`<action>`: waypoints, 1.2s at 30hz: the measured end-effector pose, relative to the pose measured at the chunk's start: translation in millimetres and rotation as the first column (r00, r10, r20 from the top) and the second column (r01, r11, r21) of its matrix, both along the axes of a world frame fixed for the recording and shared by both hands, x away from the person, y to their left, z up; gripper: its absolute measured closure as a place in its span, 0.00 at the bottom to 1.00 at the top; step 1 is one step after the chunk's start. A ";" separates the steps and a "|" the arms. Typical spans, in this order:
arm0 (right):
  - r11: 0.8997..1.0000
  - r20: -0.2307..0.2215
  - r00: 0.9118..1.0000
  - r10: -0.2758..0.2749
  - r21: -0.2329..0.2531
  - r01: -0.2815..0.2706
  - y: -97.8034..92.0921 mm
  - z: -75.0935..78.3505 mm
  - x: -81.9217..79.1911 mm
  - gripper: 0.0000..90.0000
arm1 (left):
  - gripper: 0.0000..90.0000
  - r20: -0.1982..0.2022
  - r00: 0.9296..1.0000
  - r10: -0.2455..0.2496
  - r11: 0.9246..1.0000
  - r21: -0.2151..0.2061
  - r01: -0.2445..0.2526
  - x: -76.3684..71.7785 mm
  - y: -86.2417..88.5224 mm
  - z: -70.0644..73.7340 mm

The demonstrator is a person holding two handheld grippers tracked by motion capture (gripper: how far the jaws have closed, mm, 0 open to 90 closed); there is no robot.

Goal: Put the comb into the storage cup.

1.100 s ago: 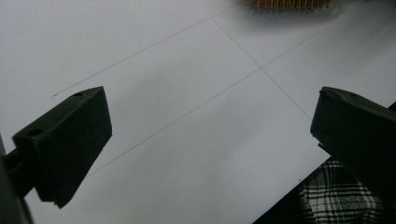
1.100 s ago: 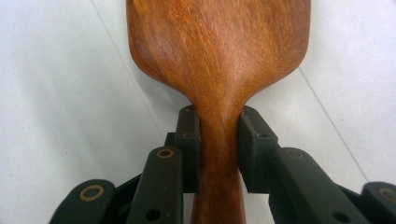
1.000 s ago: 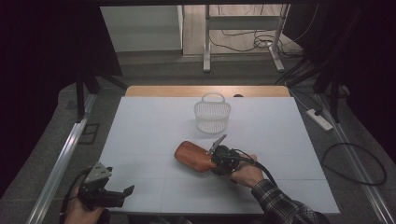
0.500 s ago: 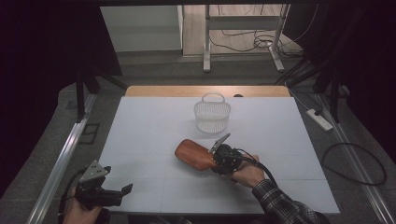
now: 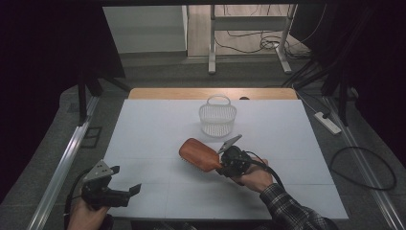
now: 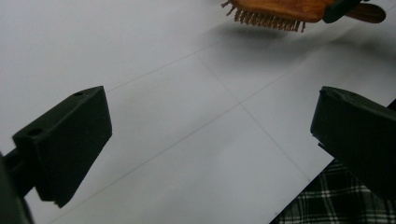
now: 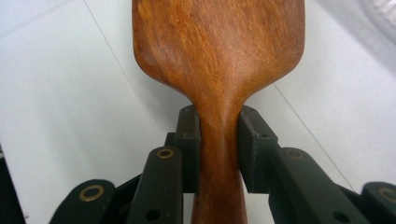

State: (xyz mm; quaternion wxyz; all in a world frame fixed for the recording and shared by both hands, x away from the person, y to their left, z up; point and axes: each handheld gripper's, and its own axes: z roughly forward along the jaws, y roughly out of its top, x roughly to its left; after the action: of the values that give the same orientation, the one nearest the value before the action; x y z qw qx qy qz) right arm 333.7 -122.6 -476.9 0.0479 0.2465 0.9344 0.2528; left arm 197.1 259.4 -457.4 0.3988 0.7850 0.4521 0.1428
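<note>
A wooden paddle hairbrush (image 5: 198,155) is held just above the white table, bristles down, wooden back up. My right gripper (image 5: 224,164) is shut on its handle; in the right gripper view the two jaws squeeze the narrow neck of the hairbrush (image 7: 219,70) at my right gripper (image 7: 219,149). In the left gripper view the hairbrush (image 6: 280,10) shows at the top edge with its bristles hanging. My left gripper (image 5: 131,190) rests low at the table's front left corner, open, and in its own view my left gripper (image 6: 210,140) has nothing between the jaws.
A small white plastic basket (image 5: 218,117) with a handle stands upright toward the back middle of the white table (image 5: 158,124). A plaid sleeve (image 5: 292,211) comes in at the front right. Cables and a power strip (image 5: 328,122) lie on the floor to the right.
The right gripper with the hairbrush has stayed nearly still. The left gripper has drifted slightly down toward the table's front left edge.
</note>
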 end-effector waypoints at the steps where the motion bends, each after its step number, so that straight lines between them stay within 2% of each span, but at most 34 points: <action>1: 1.000 0.004 1.000 -0.001 0.006 0.001 -0.5 1.2 -0.4 0.80 | 0.00 0.006 1.000 -0.002 1.000 -0.005 0.002 1.2 -0.7 0.9; 7: 0.998 0.028 1.000 -0.010 0.054 0.009 -5.2 10.3 -2.6 0.80 | 0.00 0.021 0.999 -0.029 0.997 -0.070 0.030 11.6 -5.3 5.7; 9: 0.997 0.037 0.999 -0.018 0.069 0.015 -6.9 13.0 -3.6 0.80 | 0.00 0.023 0.999 -0.036 0.996 -0.081 0.038 15.1 -8.9 7.7; 12: 0.996 0.053 0.998 -0.024 0.089 0.019 -9.8 17.2 -5.1 0.80 | 0.00 0.033 0.999 -0.036 0.998 -0.058 0.038 20.1 -16.6 11.4; 13: 0.995 0.061 0.998 -0.024 0.094 0.018 -10.6 18.5 -5.7 0.80 | 0.00 0.032 0.999 -0.039 0.997 -0.061 0.041 21.9 -19.1 12.1; 16: 0.994 0.074 0.997 -0.027 0.104 0.019 -12.1 21.6 -7.5 0.80 | 0.00 0.024 0.998 -0.059 0.995 -0.077 0.061 27.3 -24.9 14.7; 23: 0.991 0.098 0.995 -0.025 0.132 0.012 -16.5 28.9 -10.7 0.80 | 0.00 -0.002 0.996 -0.091 0.995 -0.050 0.091 38.0 -39.7 17.7; 31: 0.988 0.117 0.993 -0.029 0.154 0.011 -21.1 36.1 -15.0 0.80 | 0.00 -0.010 0.994 -0.113 0.987 -0.117 0.111 51.5 -52.8 21.4; 36: 0.986 0.131 0.991 -0.032 0.168 0.010 -22.9 39.8 -18.6 0.80 | 0.00 -0.013 0.994 -0.112 0.985 -0.133 0.109 58.0 -58.9 23.8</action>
State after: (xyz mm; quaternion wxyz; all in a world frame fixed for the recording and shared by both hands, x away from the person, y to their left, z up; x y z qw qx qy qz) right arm 315.2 -145.6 -437.1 0.0922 0.2419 0.9020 0.3456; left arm 255.2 200.5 -433.6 0.4524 0.7822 0.4204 0.0821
